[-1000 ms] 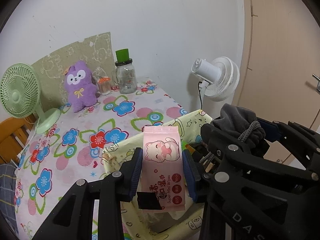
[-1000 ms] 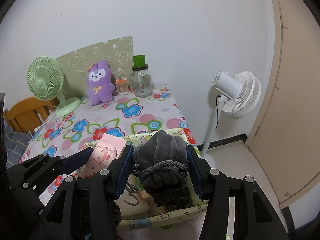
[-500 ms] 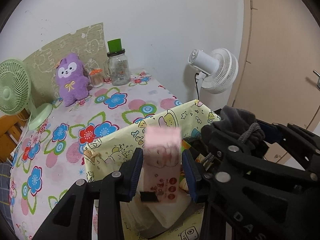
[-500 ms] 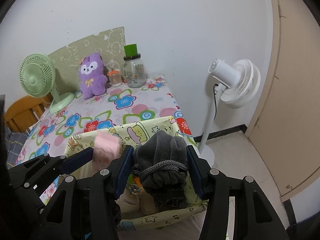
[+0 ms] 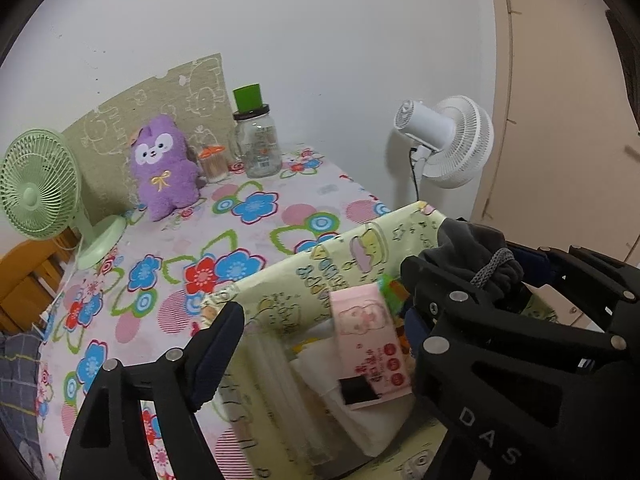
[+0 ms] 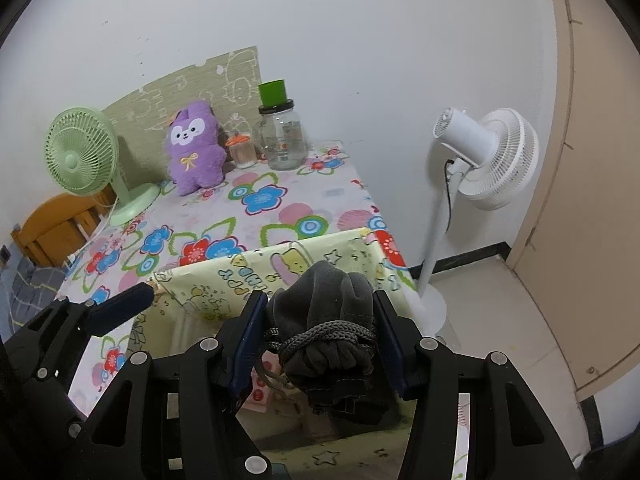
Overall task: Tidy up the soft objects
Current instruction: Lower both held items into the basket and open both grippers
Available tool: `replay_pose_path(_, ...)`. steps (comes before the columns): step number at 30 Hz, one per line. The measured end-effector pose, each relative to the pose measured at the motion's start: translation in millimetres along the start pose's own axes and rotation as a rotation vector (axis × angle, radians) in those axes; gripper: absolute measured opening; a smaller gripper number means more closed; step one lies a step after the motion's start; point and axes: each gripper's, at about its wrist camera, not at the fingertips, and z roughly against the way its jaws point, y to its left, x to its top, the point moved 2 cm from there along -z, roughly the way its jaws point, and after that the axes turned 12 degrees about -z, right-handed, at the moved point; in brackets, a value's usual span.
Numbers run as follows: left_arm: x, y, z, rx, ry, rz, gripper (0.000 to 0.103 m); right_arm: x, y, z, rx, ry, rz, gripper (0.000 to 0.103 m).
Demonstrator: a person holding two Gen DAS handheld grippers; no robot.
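The left gripper [image 5: 320,344] has its jaws opening wide; the pink wipes pack [image 5: 370,344] lies between them, touched by neither pad, tilted inside the yellow fabric bin [image 5: 304,272] at lower centre of the left view. The right gripper [image 6: 316,344] is clamped on a grey cloth bundle [image 6: 328,312] tied with cord, both pads pressing its sides, just above the bin's near right corner in the lower middle of the right view. The bin's far wall stands upright between the jaws and the flowered tablecloth [image 6: 260,216]. Beyond it the cloth is open up to the purple plush [image 6: 194,148], the glass jar [image 6: 282,144] and the green fan [image 6: 80,152] along the wall. The table's right edge drops to the floor beside the white standing fan [image 6: 486,156].
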Motion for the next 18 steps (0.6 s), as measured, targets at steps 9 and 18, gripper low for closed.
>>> replay_pose_path(9, -12.1, 15.3, -2.5, -0.007, 0.016, 0.011, 0.09, -5.8, 19.9, -13.0, 0.028, 0.031, 0.027, 0.056)
replay_pose_path(18, -22.2, 27.0, -5.2, -0.013, 0.035, 0.021, 0.093, -12.6, 34.5, -25.6, 0.027, 0.078, 0.031, 0.057)
